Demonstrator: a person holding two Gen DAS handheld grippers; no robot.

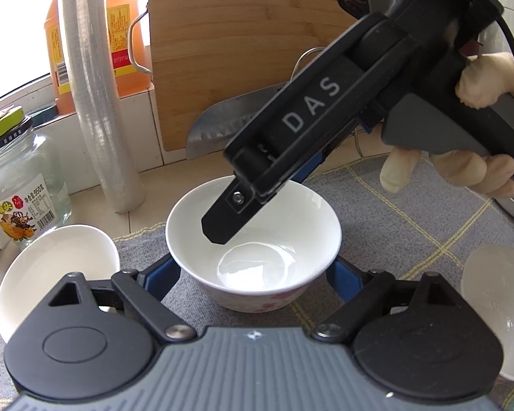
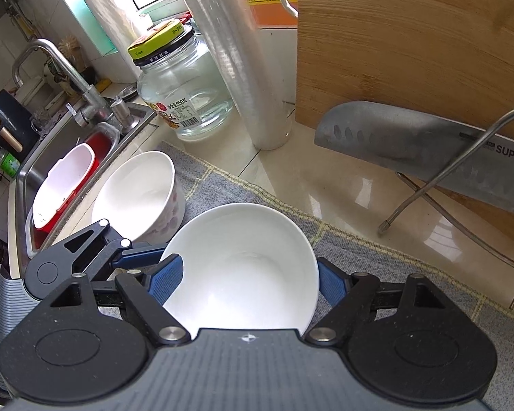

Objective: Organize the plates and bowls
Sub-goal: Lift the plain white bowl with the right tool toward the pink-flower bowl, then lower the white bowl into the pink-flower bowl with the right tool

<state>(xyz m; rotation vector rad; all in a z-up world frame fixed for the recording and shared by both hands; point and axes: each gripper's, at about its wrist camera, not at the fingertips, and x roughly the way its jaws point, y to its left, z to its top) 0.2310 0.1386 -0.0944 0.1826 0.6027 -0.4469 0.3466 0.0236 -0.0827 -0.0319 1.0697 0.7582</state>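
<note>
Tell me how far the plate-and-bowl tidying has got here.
Done: nothing looks stacked yet. In hand: the centre bowl sits between the pads of the left gripper, the right gripper reaching into it; a firm grip is unclear. Left: the tilted bowl beside it and a pale dish lie apart on the mat.

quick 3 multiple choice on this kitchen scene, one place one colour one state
1. Where is the knife?
A. in the sink
B. leaning on the wooden cutting board
C. inside a bowl

2. What colour is the cloth?
A. grey with yellow lines
B. plain red
C. green with white dots

3. How is the glass jar?
A. lying down, open
B. upright, lid off
C. upright, lid on

Answers:
1. B, the blade rests against the upright board.
2. A, the fabric is grey with thin yellow lines.
3. C, the jar stands with its lid on top.
</note>
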